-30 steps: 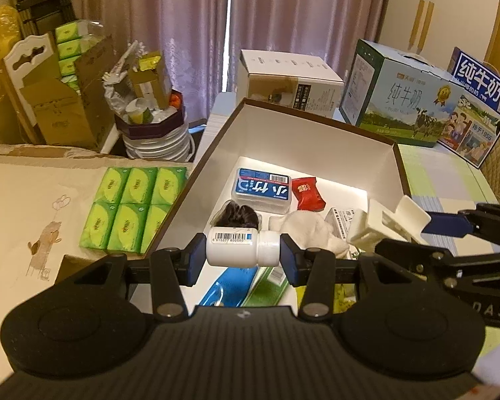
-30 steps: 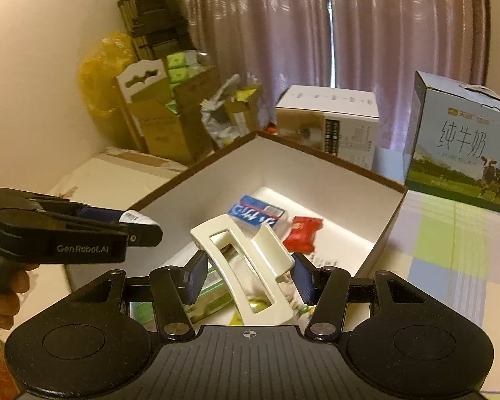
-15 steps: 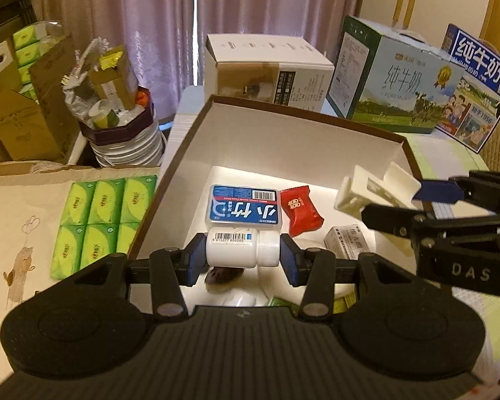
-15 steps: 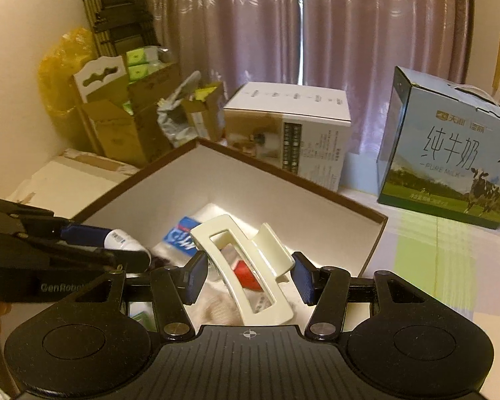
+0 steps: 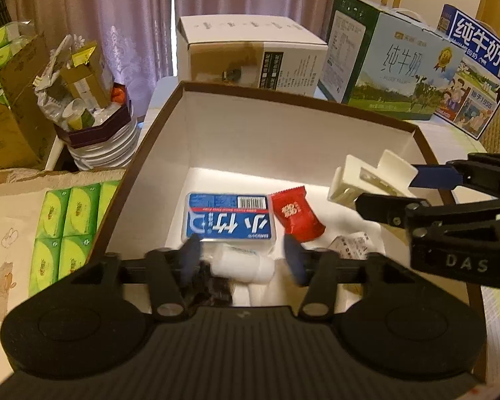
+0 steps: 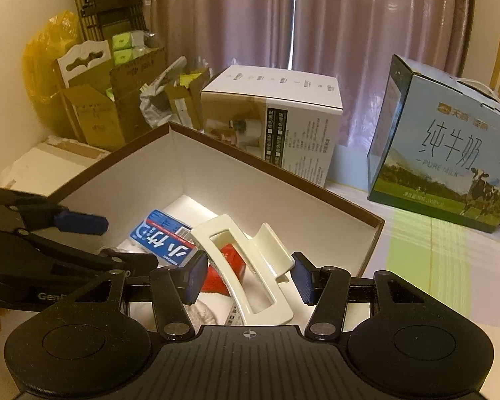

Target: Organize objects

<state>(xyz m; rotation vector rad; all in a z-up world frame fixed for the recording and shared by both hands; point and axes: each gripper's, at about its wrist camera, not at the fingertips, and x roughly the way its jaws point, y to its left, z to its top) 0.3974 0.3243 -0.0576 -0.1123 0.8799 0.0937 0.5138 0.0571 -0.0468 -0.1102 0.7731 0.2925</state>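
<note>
Open box (image 5: 293,100), brown rim, white inside, on the table (image 6: 433,253); both grippers poised over it.

Left gripper (image 5: 241,260): jaws have just been opening and stand apart. The small white bottle (image 5: 243,268) lies blurred between the pads, clear of both, over the box contents.

Right gripper (image 6: 248,275): clamped on a cream hair claw clip (image 6: 246,266), which sits tilted between the blue pads above the right part of the box; same clip seen from the left wrist view at (image 5: 370,180).

Box contents: blue-and-white flat case (image 5: 230,220) with barcode, lying flat mid-floor; red candy wrapper (image 5: 295,213) just beside it on the right; dark fuzzy item (image 5: 213,288) near the front, identity unclear; white printed packet (image 5: 350,246) at front right.

Surroundings: green tissue packs (image 5: 66,230) left of the box; white carton (image 5: 250,53) and milk carton (image 5: 393,63) behind it; purple curtain (image 6: 283,23) at the back.
</note>
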